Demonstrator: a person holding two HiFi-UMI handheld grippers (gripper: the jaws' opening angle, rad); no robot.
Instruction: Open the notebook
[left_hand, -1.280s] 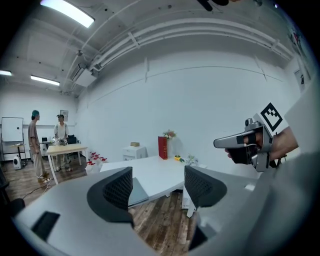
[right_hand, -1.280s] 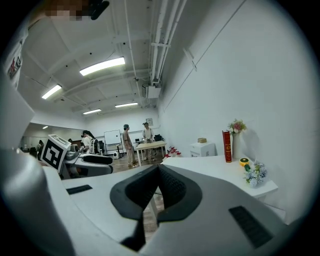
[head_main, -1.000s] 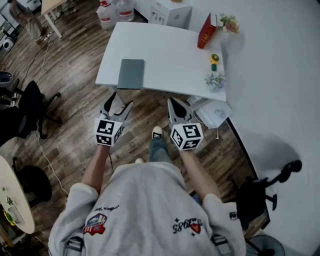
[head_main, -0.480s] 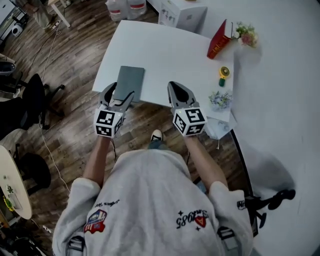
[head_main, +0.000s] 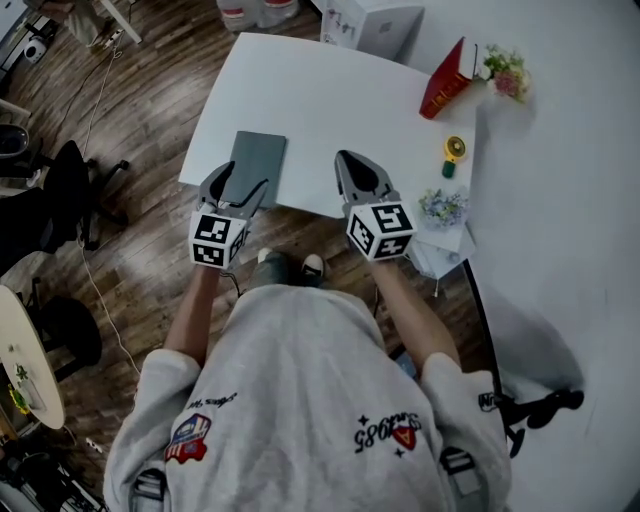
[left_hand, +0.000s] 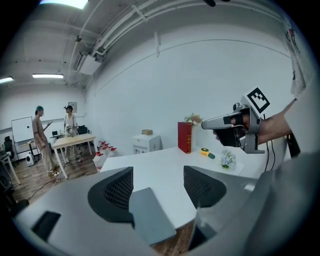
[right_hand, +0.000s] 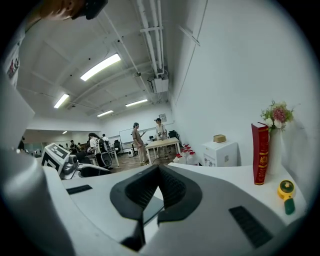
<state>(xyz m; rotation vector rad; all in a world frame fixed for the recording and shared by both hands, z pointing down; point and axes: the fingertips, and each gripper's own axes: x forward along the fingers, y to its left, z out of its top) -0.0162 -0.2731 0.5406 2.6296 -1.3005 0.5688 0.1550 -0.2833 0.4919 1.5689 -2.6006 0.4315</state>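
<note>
A closed grey notebook (head_main: 257, 165) lies near the front edge of the white table (head_main: 330, 100). My left gripper (head_main: 238, 184) hangs open over the notebook's near end, apart from it. In the left gripper view the notebook (left_hand: 150, 219) shows low between the two dark pads (left_hand: 114, 194). My right gripper (head_main: 346, 160) is shut and empty, above the table's front edge to the right of the notebook. Its jaws meet in the right gripper view (right_hand: 159, 173), and a strip of the notebook (right_hand: 152, 210) shows below them.
At the table's far right stand a red book (head_main: 443, 66), pink flowers (head_main: 506, 72), a yellow round gadget (head_main: 454, 150) and a small flower bunch (head_main: 442, 207). A white box (head_main: 385, 25) sits behind the table. A black office chair (head_main: 60, 195) stands left. People (left_hand: 40, 135) stand far off.
The person has stepped up to the table. Both grippers have moved forward from over the floor to the table's front edge, the left one now above the notebook's near end.
</note>
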